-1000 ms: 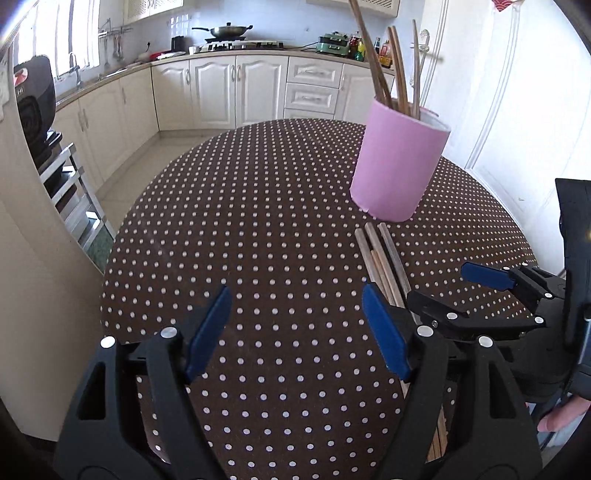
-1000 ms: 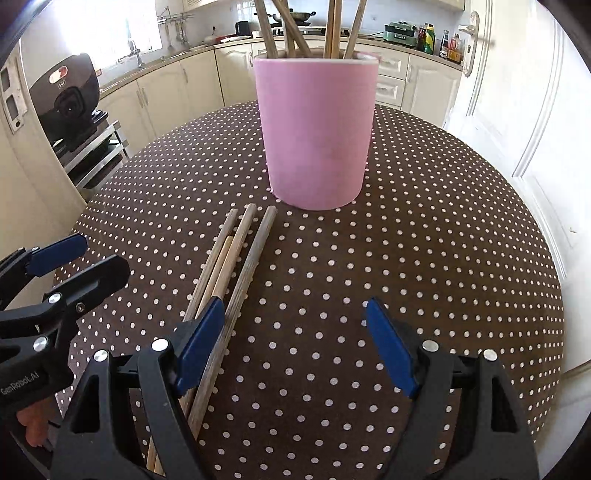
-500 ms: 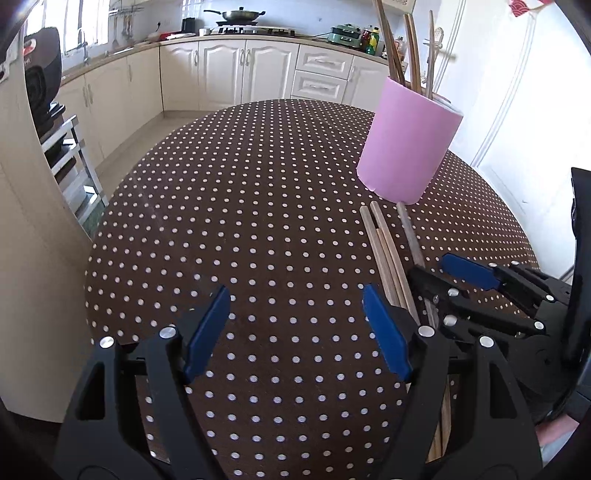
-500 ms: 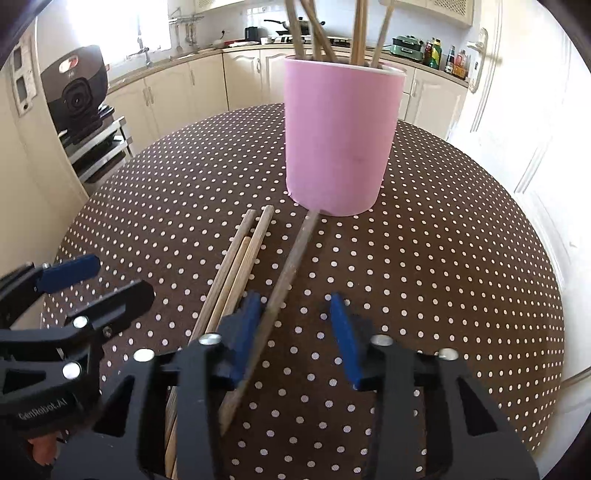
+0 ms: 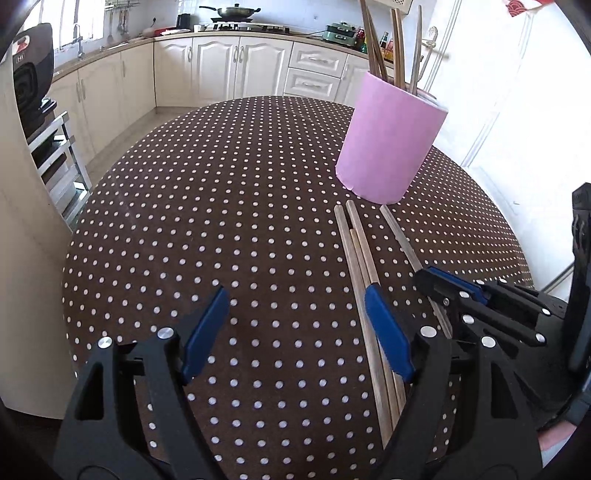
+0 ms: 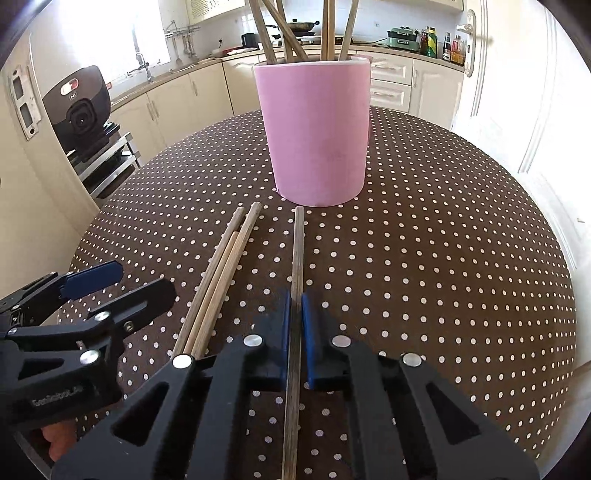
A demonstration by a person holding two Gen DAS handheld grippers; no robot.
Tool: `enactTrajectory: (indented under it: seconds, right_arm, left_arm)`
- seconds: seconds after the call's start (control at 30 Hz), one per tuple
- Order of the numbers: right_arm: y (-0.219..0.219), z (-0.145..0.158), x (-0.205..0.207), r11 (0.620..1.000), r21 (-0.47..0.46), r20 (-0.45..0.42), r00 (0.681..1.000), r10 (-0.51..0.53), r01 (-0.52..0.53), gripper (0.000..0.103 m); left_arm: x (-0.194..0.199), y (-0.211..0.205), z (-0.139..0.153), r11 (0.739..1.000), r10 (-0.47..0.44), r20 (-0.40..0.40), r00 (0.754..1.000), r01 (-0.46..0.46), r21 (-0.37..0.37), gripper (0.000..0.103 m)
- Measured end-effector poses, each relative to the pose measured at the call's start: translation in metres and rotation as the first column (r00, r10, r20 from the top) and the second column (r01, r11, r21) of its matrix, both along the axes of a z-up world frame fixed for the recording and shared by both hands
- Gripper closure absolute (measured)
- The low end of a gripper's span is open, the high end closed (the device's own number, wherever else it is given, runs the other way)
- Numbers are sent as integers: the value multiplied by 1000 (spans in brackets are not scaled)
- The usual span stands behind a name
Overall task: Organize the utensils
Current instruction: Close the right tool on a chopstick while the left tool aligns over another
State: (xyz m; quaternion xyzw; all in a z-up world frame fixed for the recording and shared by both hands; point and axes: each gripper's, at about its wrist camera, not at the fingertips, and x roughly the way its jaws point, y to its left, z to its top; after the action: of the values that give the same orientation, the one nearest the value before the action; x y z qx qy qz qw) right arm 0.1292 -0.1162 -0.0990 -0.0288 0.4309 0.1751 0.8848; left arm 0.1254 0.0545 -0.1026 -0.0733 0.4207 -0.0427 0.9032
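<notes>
The pink holder (image 6: 314, 133) contains upright chopsticks (image 6: 327, 29); right tool (image 6: 295, 314) has just clamped one dark chopstick (image 6: 297, 251), left tool (image 5: 295, 328) gapes wide.

right claw (image 6: 294, 314) just closed onto one dark chopstick (image 6: 297, 251), now pulled apart from the bundle (image 6: 221, 273) at its 9 o'clock.

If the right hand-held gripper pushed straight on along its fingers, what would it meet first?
Most likely the pink cup. The right hand-held gripper, shut on a chopstick, points at the cup's base, and the chopstick's far tip already lies close to it. The exact gap is unclear.
</notes>
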Motion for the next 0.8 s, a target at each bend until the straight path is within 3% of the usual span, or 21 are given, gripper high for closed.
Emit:
enactTrajectory:
  seconds: [0.37,0.5,0.8]
  right_arm:
    - [-11,0,2,998,60,-21,1000,0,1,97]
    - [-12,1,2,998,57,-21,1000,-21,22,98]
    - [-15,2,4,994,83,-34,997,-69,71,98]
  left_arm:
    - [18,-11,-6,999,18,-33,999,-17,41,27]
    - [23,-18,-6,995,46,-52,998,-42,90,27]
    - [35,-18,-5,992,106,-80,991,-101,74,27]
